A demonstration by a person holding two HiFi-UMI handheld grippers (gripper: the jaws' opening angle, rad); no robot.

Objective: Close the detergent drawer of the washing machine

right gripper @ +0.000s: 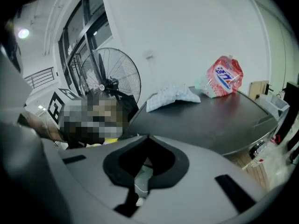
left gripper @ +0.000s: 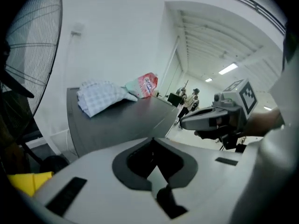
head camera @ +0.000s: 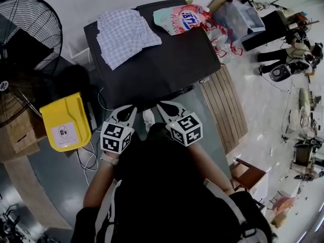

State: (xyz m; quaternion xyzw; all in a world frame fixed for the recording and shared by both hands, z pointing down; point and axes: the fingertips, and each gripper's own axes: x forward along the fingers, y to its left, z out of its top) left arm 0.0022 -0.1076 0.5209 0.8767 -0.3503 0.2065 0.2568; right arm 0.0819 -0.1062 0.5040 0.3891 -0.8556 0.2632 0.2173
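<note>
Facing the washing machine (head camera: 167, 67) from the front, you've got its dark top in view but not the detergent drawer. The front panel is tucked under the near edge in the head view, and neither gripper view shows it, so can't tell if it's out or pushed home. Going by that, the closing push can't be called done, and nothing's touching the machine right now. L gripper (head camera: 130, 108) and R gripper (head camera: 162, 105) hang side by side just short of that near edge, both w/ jaws pressed together and nothing between them. On the lid's far end lie a checked cloth (head camera: 126, 34) and a detergent bag (head camera: 181, 18), well apart from both tools. Yellow bin (head camera: 66, 123) sits on the floor at left, a fan (head camera: 25, 39) beyond it, wooden slats (head camera: 228, 108) at right.
</note>
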